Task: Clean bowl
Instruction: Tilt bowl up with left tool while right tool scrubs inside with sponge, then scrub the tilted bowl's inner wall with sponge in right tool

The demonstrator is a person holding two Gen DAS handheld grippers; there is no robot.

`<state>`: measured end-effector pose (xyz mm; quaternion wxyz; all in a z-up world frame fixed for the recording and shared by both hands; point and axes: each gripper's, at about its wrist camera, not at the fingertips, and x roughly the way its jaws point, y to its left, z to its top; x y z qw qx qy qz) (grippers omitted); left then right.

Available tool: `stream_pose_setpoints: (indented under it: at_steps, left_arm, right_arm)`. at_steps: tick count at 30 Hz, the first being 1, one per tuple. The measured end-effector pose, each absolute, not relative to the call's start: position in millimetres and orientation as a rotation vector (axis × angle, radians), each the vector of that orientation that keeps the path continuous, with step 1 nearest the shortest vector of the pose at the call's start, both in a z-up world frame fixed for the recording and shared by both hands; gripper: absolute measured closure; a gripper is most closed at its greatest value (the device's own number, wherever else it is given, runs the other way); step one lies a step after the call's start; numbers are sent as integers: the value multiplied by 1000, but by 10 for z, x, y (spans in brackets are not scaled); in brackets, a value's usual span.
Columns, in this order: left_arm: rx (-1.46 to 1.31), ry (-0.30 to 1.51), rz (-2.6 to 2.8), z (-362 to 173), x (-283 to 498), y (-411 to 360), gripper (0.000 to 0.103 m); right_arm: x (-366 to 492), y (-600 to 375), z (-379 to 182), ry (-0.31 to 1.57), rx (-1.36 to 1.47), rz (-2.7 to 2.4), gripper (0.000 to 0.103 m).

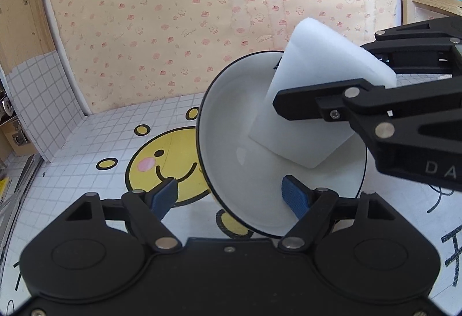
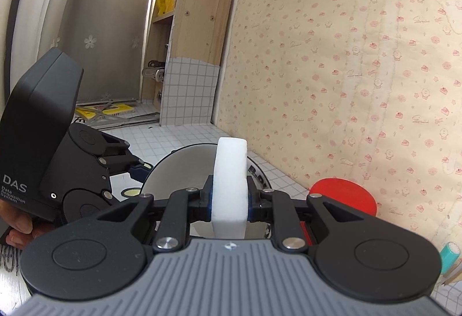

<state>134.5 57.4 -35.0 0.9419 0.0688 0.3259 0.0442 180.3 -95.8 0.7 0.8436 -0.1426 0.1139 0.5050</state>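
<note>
My left gripper [image 1: 231, 194] pinches the glossy, black-rimmed white bowl [image 1: 231, 125] by its wall, tilted. My right gripper [image 2: 229, 205] squeezes a soft white sponge block [image 2: 230, 186] (matte, rounded) inside it.

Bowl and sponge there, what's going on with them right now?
A person is cleaning a bowl with two handheld tongs. The left tongs grip the bowl's rim, one finger inside and one outside, holding it tilted above the tiled table. The right tongs are shut on a white sponge, whose lower end reaches down into the bowl. Whether it touches the inside cannot be told.
</note>
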Motion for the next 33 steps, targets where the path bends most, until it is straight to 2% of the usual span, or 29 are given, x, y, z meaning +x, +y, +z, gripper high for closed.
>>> stream_pose_setpoints:
  at_steps: [11, 19, 23, 30, 33]
  left_arm:
    - [133, 671, 90, -341, 1338, 579, 22]
    - [142, 671, 96, -341, 1332, 565, 22]
    - [166, 669, 102, -340, 1315, 529, 22]
    - [174, 674, 106, -323, 1311, 526, 22]
    - [186, 675, 106, -319, 1311, 528, 22]
  right_arm:
    - [1686, -1021, 84, 114, -381, 996, 82]
    - [1726, -934, -21, 185, -408, 1051, 82]
    - [1739, -956, 0, 215, -310, 1127, 82]
    - [1679, -1015, 52, 115, -396, 1003, 82]
    - [1704, -1038, 44, 129, -415, 1008, 82]
